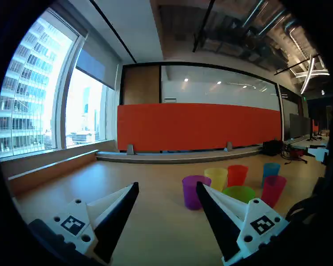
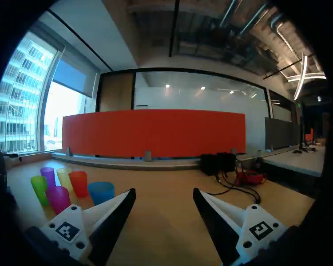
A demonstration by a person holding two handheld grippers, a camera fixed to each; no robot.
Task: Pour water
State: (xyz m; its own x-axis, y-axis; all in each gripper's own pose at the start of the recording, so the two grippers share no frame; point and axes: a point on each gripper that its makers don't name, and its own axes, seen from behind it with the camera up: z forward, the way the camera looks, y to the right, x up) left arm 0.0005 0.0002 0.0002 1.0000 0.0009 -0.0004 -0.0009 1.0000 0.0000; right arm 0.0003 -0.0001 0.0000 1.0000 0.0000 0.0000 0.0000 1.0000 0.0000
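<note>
my left gripper gapes empty, the coloured cups just ahead to its right. my right gripper, also open, has them far left; left seems nearer.

Orange partition; sunlit windows

Cups: translucent coloured plastic, smooth, slight gloss; tabletop: pale wood-look surface, smooth, satin sheen; orange partition: matt, even, weave too far to tell; ceiling pipes: bare metal.
</note>
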